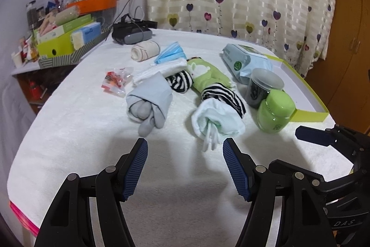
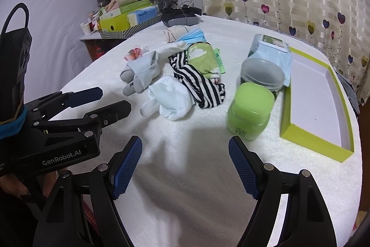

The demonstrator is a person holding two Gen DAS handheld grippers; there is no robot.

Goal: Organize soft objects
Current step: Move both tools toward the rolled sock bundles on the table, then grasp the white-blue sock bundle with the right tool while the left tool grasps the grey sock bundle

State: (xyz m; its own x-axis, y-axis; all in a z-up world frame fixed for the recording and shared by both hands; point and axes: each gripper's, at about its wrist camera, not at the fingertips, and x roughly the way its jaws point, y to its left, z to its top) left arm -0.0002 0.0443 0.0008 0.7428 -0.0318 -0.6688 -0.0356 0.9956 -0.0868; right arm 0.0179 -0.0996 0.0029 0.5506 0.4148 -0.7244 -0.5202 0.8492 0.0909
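Both your left gripper point(image 1: 185, 168) and right gripper point(image 2: 185, 168) hover spread wide and empty, lined up before a pick. The rolled socks lie at twelve o'clock: grey bundle point(image 1: 148, 103), white bundle point(image 1: 217, 122). The green jar point(image 2: 249, 112) at one o'clock crowds the lime tray point(image 2: 286, 126).
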